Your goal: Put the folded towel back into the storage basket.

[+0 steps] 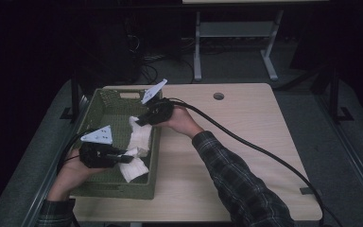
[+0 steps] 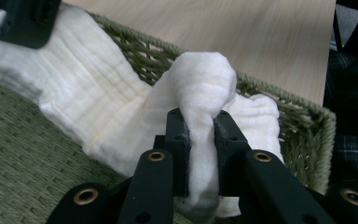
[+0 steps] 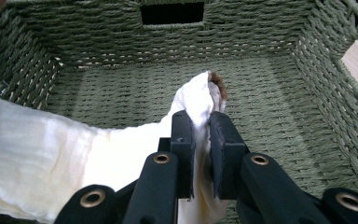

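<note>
A pale wooden tabletop [image 1: 246, 142] with a round cable hole stands on grey carpet in a dark room, another desk's white legs behind it. At its left edge sits a green woven basket [image 1: 105, 187]. Inside, the left hand-held gripper [image 1: 125, 159] and right hand-held gripper [image 1: 141, 121] each pinch an end of the white cloth [image 1: 139, 139].

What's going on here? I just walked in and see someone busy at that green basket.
A person holds a gripper in each hand, and both are pinching the same white cloth inside the green woven basket on the wooden table. The left gripper is shut on a bunched end near the basket's side wall; the right gripper is shut on the other end, over the basket's floor. The cloth hangs stretched between them.
</note>
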